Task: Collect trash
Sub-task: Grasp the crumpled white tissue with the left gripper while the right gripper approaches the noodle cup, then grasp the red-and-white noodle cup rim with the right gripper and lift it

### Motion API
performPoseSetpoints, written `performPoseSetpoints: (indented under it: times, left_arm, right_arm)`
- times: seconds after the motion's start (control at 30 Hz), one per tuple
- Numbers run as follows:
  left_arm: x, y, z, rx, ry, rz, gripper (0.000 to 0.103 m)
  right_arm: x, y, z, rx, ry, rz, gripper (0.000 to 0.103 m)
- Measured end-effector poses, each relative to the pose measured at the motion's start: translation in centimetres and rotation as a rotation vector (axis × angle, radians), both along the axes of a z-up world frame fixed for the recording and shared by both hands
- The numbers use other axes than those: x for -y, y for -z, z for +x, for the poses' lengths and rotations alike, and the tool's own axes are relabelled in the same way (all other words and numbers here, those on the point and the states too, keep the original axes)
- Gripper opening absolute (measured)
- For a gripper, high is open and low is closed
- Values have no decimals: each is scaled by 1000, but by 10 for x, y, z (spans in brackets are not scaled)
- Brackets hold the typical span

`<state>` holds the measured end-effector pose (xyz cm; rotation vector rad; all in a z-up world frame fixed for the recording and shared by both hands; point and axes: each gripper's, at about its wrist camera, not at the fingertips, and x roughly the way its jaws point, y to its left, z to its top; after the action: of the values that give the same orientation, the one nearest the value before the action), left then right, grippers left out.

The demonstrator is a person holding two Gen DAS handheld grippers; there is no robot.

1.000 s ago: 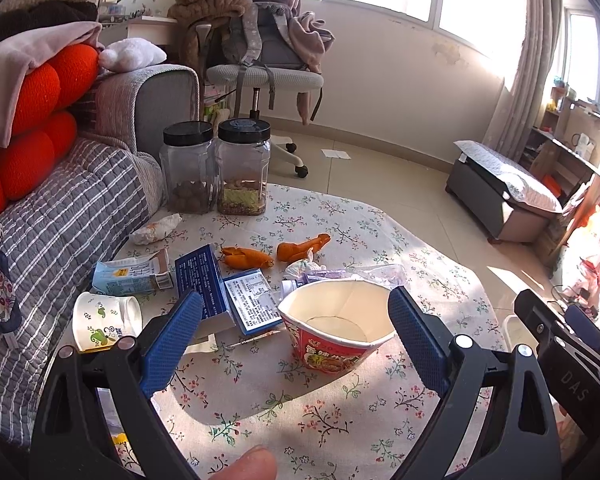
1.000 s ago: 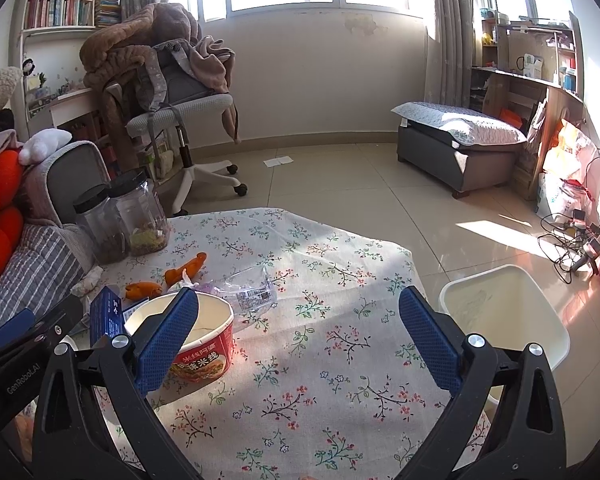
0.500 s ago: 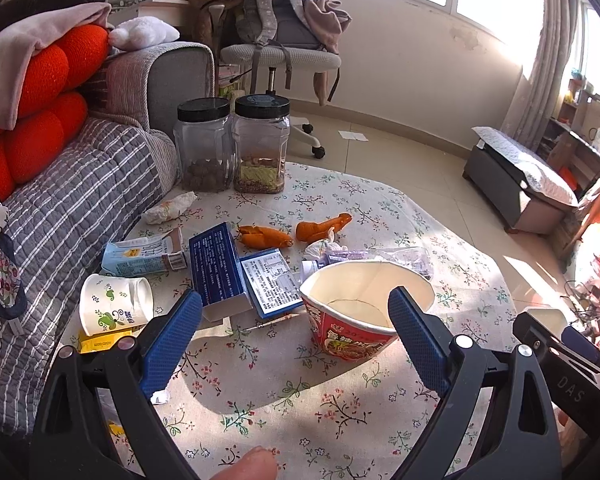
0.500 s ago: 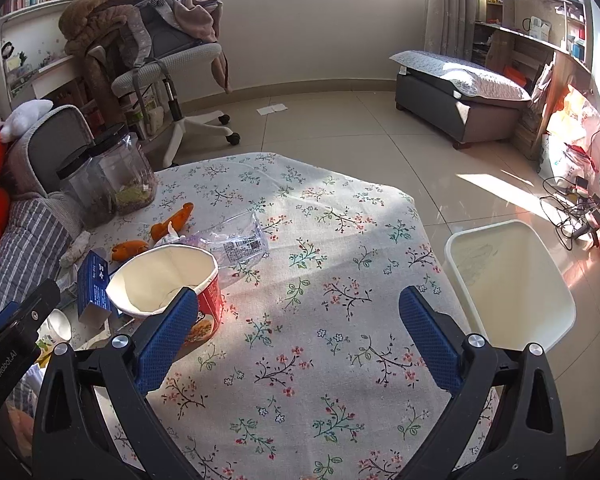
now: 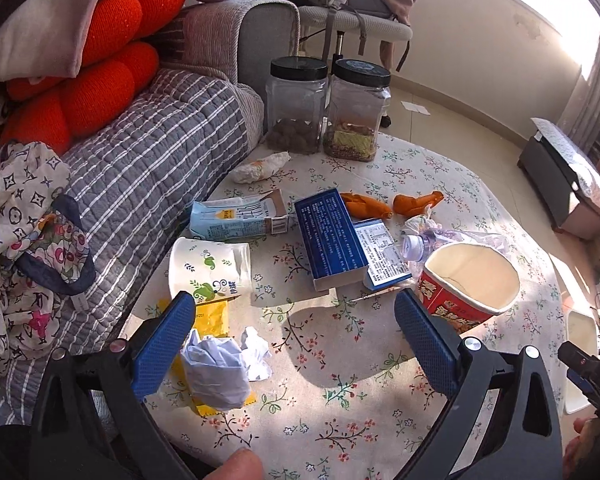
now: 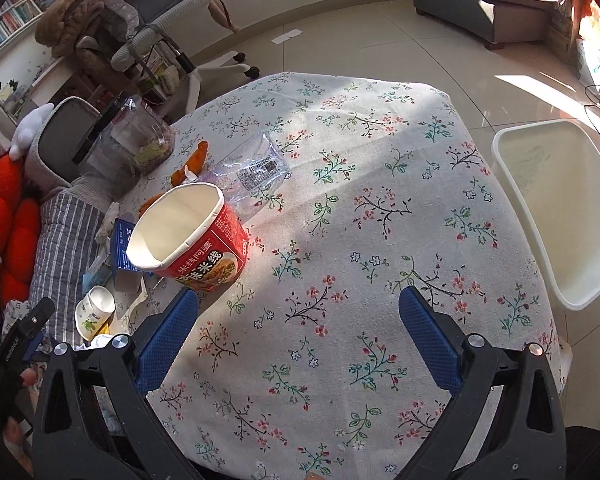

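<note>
Both grippers hang over the round table with the floral cloth, each with its blue pads spread wide and nothing between them. The left gripper sits above the near clutter: a crumpled ball of white paper just inside its left pad, lying on a yellow wrapper, with a tipped white paper cup printed with green leaves just beyond. The right gripper faces bare cloth, the red instant-noodle tub to its front left and the white plastic bin on the floor beside the table's right edge. The likely step is a first pick, and the paper ball looks the easiest: shift the left gripper leftward to centre the ball, lower until the pads straddle it, and close gently, since it will crush. Whether the wrapper is stuck beneath it is hard to tell, so lift slowly before carrying across to the bin.
</note>
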<state>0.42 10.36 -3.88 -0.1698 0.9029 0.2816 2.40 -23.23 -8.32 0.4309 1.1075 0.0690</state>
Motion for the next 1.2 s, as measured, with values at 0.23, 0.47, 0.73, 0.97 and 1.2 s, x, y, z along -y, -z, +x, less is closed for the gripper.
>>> performPoseSetpoints:
  times: [0.23, 0.47, 0.73, 0.97, 1.2]
  left_arm:
    - [-24, 62, -9, -211, 24, -86, 97]
    - [-34, 80, -1, -243, -27, -95, 76]
    - [-29, 72, 0, -209, 16, -141, 52]
    - [-11, 17, 3, 23, 146, -188, 52]
    - [-6, 29, 13, -4, 172, -225, 53]
  right_arm:
    - [-12, 0, -1, -19, -49, 49, 96]
    - [-9, 3, 2, -26, -39, 58, 96]
    - [-27, 5, 8, 15, -86, 39, 96]
    - [-80, -2, 48, 135, -523, -216, 96]
    - [-105, 22, 75, 206, -855, -373, 96]
